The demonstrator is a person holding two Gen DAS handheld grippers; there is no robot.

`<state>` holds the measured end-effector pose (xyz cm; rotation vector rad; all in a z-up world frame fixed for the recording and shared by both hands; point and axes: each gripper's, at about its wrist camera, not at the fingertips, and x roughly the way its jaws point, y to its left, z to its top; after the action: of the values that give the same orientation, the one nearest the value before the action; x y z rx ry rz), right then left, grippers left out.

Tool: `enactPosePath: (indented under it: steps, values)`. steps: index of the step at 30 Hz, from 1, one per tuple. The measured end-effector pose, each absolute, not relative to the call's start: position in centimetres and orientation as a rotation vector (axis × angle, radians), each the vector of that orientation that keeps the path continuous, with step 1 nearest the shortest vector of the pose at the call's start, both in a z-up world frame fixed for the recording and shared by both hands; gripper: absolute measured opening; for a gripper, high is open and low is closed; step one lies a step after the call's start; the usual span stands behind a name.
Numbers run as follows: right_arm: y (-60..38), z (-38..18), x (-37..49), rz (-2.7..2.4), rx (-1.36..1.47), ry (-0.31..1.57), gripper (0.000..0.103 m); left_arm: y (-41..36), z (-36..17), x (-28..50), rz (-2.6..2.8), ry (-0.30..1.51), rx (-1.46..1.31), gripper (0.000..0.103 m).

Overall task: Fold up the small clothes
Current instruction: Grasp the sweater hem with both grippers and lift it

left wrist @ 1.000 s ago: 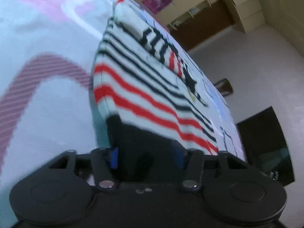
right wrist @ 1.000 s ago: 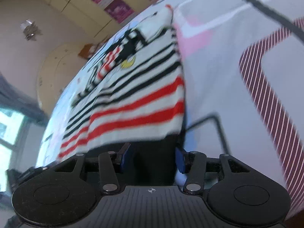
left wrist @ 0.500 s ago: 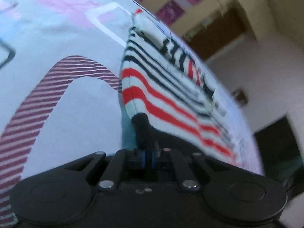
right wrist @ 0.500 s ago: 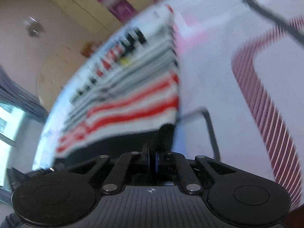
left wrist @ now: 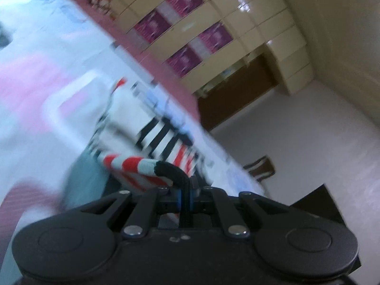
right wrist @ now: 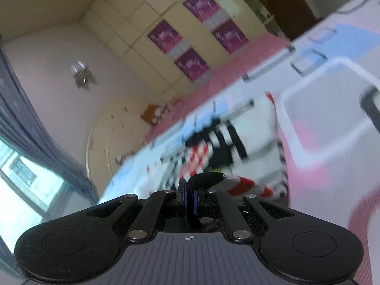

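Observation:
A small white sweater (left wrist: pixel 133 163) with red and black stripes and a black hem lies on a bed. My left gripper (left wrist: pixel 184 196) is shut on the black hem at one bottom corner, which curls up over the fingers. My right gripper (right wrist: pixel 189 200) is shut on the black hem at the other bottom corner of the sweater (right wrist: pixel 244 187). Both corners are lifted above the bed, and the sweater's upper part (right wrist: pixel 225 140) still lies flat beyond. The view is motion-blurred.
The bed sheet (left wrist: pixel 35 90) is white with pink, blue and dark line patterns. A cream wardrobe with purple panels (right wrist: pixel 190 38) stands past the bed. A curtained window (right wrist: pixel 19 166) is at the left, and a wooden chair (left wrist: pixel 260 168) stands on the floor.
Both grippers went from open around the hem to shut on it, then lifted the hem up and forward; both views have tilted up toward the wardrobe.

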<state>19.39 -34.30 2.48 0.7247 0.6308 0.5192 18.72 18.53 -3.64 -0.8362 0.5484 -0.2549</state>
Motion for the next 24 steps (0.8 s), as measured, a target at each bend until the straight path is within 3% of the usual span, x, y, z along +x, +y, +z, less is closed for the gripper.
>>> enactPosePath:
  steps: [8,15,21,22,24]
  values:
    - [-33.5,5.3,32.0,0.472,0.756,0.610,0.004,18.6,-2.0,33.0,-0.278,0.512,-0.836,0.006]
    - [-31.2,-3.8,43.5,0.372,0.776,0.827,0.004,19.0,-10.5,43.5,-0.160,0.756,-0.814,0.006]
    - [-31.1,-6.6,47.9,0.351,0.834,0.889,0.005,19.5,-11.5,47.0,-0.205,0.777,-0.802,0.006]
    - [-31.0,-6.7,48.5,0.354,0.849,0.897,0.005,19.7,-12.1,47.8,-0.222,0.781,-0.824,0.008]
    - [-30.9,-7.3,50.3,0.363,0.853,0.894,0.008,20.3,-12.8,48.8,-0.239,0.754,-0.874,0.028]
